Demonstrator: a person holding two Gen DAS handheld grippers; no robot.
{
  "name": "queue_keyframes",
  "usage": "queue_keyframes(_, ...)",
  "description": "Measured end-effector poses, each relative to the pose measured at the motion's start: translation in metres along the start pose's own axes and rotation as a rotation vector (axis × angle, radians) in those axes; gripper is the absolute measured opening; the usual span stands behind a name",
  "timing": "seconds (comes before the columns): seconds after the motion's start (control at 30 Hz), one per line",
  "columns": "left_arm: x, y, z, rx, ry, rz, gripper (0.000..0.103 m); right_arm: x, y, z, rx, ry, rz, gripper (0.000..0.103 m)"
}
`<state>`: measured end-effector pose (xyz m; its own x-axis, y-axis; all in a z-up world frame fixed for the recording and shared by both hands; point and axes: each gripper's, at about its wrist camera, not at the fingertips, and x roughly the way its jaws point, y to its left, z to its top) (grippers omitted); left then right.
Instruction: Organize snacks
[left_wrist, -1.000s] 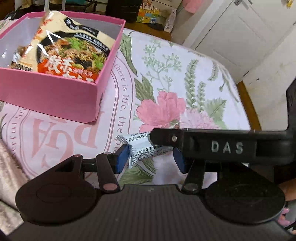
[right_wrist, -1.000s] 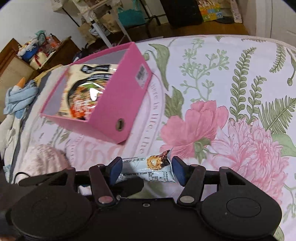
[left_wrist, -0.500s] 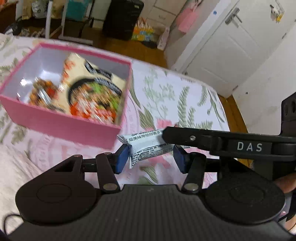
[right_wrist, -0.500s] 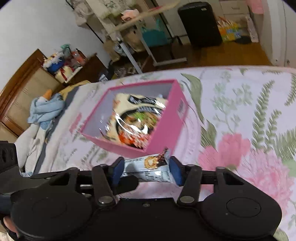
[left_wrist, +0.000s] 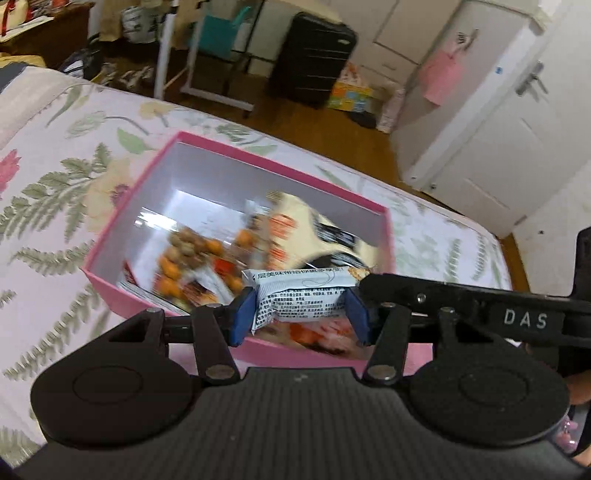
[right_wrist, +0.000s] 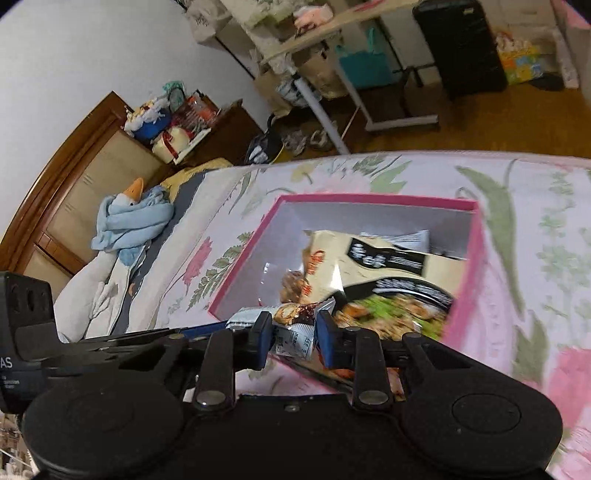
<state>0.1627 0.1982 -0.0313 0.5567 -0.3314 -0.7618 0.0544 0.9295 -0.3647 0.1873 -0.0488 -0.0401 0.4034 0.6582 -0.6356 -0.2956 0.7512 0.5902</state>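
Snack bar gripped by both tools above the pink box.

The bar (left_wrist: 301, 297) is clamped between the blue pads of the left tool (left_wrist: 300, 315); its other end is pinched by the narrowly closed right tool (right_wrist: 293, 334). The box (right_wrist: 476, 258), on the bed (left_wrist: 55, 177), holds a noodle pack (right_wrist: 388, 266).

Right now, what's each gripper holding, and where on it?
One snack bar: left gripper clamps its printed end, right gripper the picture end, over the pink box.
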Motion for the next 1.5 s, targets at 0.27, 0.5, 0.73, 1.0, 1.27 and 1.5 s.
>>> queue_keyframes(0.27, 0.018, 0.039, 0.023, -0.105, -0.010, 0.042, 0.070, 0.035, -0.013, 0.007, 0.081, 0.004, 0.028, 0.039)
queue_keyframes(0.5, 0.016, 0.027, 0.008, -0.025, -0.054, 0.105, 0.073, 0.006, -0.015, -0.018, 0.014, -0.063, -0.024, 0.043)
queue_keyframes(0.73, 0.000, 0.015, -0.010, 0.038, -0.062, 0.115, 0.073, -0.030, -0.005, -0.041, -0.102, -0.127, -0.088, 0.044)
queue_keyframes(1.0, -0.037, -0.019, -0.028, 0.117, -0.064, 0.083, 0.073, -0.077, 0.005, -0.062, -0.161, -0.205, -0.181, 0.045)
queue_keyframes(1.27, -0.075, -0.061, -0.048, 0.203, -0.089, 0.064, 0.073, -0.125, 0.023, -0.083, -0.214, -0.263, -0.376, 0.048)
queue_keyframes(1.5, -0.098, -0.085, -0.081, 0.288, -0.079, 0.070, 0.073, -0.168, 0.029, -0.113, -0.203, -0.307, -0.445, 0.052)
